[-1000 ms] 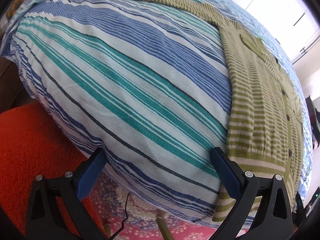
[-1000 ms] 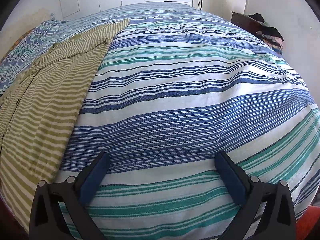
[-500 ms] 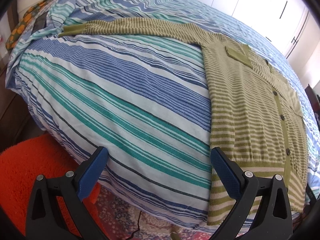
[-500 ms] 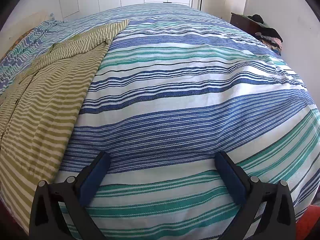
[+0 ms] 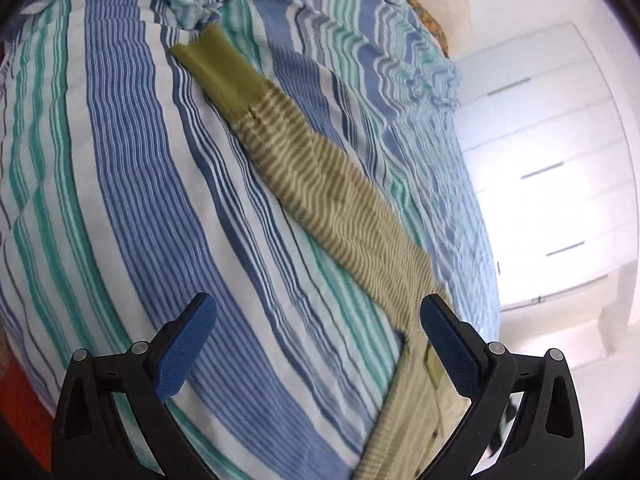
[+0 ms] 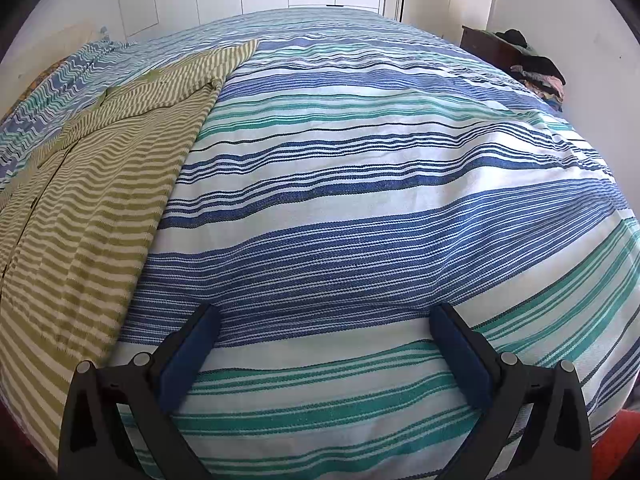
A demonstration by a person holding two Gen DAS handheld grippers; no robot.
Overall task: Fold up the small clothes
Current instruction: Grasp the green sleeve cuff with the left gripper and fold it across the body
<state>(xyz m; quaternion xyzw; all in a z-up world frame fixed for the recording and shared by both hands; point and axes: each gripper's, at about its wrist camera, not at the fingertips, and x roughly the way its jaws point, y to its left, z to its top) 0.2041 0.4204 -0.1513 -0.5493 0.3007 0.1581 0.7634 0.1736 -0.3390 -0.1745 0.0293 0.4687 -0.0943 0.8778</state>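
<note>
I hold the left gripper (image 5: 316, 344) wide open and empty above the sleeve (image 5: 320, 184) of the cardigan (image 6: 92, 208), which lies flat on the bed (image 6: 380, 208). The right gripper (image 6: 324, 356) is likewise open and empty. Step: sleeve approach. Next: lower, pinch the cuff (image 5: 220, 68), fold inward.

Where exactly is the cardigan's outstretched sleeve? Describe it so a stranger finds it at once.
Start at the bed, covered by the blue, teal and white striped bedspread. In the left wrist view the sleeve lies flat across it, running diagonally away from the open left gripper. It is the only olive-and-cream striped strip there, ending in a plain olive cuff beside the bunched bedding.
</note>
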